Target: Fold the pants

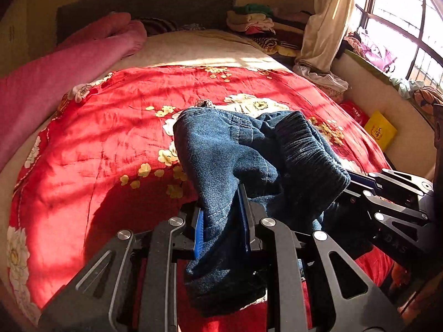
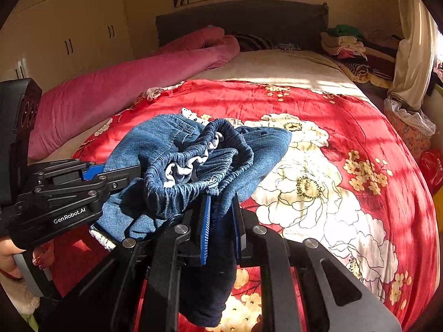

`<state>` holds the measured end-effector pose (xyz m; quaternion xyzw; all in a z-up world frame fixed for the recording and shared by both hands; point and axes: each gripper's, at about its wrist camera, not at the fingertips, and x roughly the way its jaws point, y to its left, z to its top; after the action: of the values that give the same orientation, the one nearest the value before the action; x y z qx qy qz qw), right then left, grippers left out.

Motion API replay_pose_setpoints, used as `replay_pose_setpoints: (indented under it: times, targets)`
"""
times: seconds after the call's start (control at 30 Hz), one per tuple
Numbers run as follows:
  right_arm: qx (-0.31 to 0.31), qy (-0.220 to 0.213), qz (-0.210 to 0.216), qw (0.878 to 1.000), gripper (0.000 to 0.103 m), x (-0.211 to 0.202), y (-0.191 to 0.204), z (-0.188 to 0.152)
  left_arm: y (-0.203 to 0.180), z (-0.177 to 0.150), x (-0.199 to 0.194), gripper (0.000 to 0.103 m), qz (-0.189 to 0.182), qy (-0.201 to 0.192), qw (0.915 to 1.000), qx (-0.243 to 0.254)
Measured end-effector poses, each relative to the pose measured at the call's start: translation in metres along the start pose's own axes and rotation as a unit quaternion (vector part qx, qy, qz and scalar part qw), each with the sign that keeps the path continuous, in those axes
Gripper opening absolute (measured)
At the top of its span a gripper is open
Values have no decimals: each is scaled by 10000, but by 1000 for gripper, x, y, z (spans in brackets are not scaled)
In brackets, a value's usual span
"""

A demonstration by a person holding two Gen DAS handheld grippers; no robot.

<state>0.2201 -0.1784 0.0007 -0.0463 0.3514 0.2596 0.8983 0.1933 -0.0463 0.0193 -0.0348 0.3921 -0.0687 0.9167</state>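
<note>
Holding the bunched blue denim pants [image 1: 235, 149] above the red flowered quilt's [image 1: 110, 138] near edge, your left tool [image 1: 221, 221] and right tool [image 2: 220, 227] pinch them tight; uneven pulling could slip the stretchy waistband free.

a red floral quilt [image 1: 105, 138] covers the near part of the bed, a cream sheet [image 2: 290, 63] beyond it. a rolled pink blanket [image 2: 124, 83] lies along one edge. folded clothes [image 2: 346, 44] are stacked near the dark headboard [image 2: 241, 19], beside a pale curtain [image 1: 326, 19].
</note>
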Motion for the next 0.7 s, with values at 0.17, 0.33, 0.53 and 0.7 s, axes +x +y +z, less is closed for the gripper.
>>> replay_pose_setpoints:
  times: [0.17, 0.33, 0.53, 0.7]
  targets:
    - [30, 130, -6, 9999, 13, 21, -7, 3, 7, 4, 21, 13, 10, 114, 9999, -80]
    - [58, 246, 4, 9997, 13, 38, -12, 4, 13, 4, 37, 13, 41, 200, 9997, -140]
    - [58, 444, -14, 9990, 13, 56, -14, 0, 19, -1, 52, 13, 79, 359, 9991, -189]
    - [140, 558, 1, 9983, 13, 64, -19, -3, 23, -6, 59, 14, 112, 437, 9987, -228]
